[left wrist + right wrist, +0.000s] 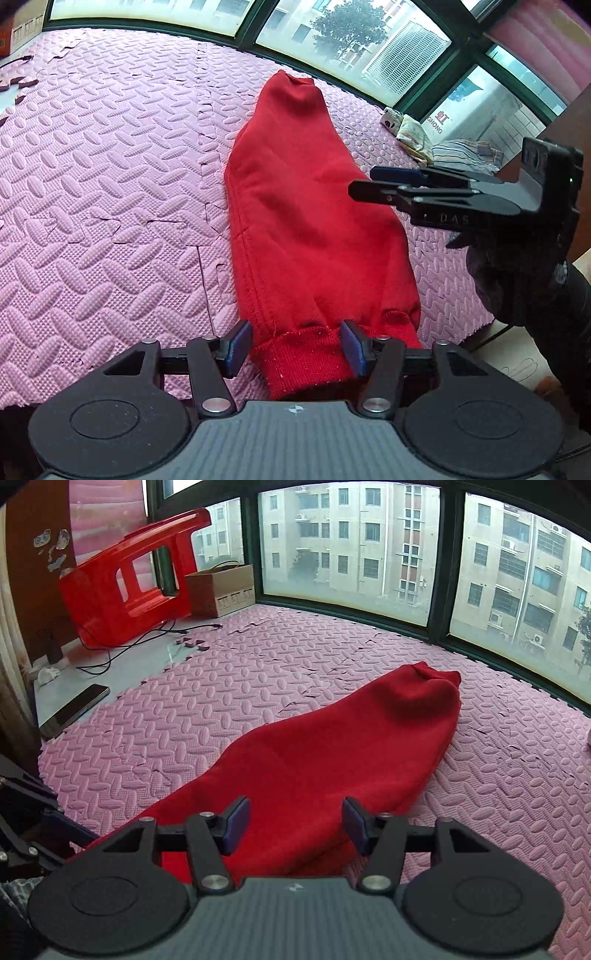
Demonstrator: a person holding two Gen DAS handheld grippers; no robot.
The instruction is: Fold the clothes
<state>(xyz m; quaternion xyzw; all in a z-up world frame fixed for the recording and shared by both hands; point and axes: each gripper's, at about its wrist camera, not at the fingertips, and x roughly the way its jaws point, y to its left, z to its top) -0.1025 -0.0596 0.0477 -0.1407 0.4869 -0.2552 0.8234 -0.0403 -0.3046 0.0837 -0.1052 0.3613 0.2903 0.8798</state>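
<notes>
Left claw [295,345]: two black fingers with blue pads, spread wide, straddling the ribbed hem band of the garment without pinching it; whether the pads touch the cloth cannot be told. Right claw [295,821]: same build, fingers likewise spread apart and holding nothing, poised above the near part of the cloth. In the left wrist view it shows side-on [373,184], level, raised clear of the fabric, carried by a person's black-gloved hand [517,280].

Item: red knitted fleece garment [310,221], apparently a sweatshirt, already gathered into a long narrow strip. Location: flat on the pink embossed foam floor mat [110,184], running lengthwise away from both claws toward the green-framed window [439,572], far end tapering to a bunched tip.

Handling, by judgement: soft, limp, light; thick enough to hold a crease loosely, prone to sag and slide open if lifted by one point. Not fragile, not slippery on the textured mat. Best holds: the ribbed hem band at its two corners, one claw each, so the edge stays taut and square.

Stage, by judgement: narrow strip fits sides already folded inward, with a lengthwise fold remaining; it fits equally a garment merely laid out bunched.

Other articles: red plastic stool [133,572] tipped on its side, brown cardboard box [221,589], dark phone [74,710], folded pale cloths [417,140].
</notes>
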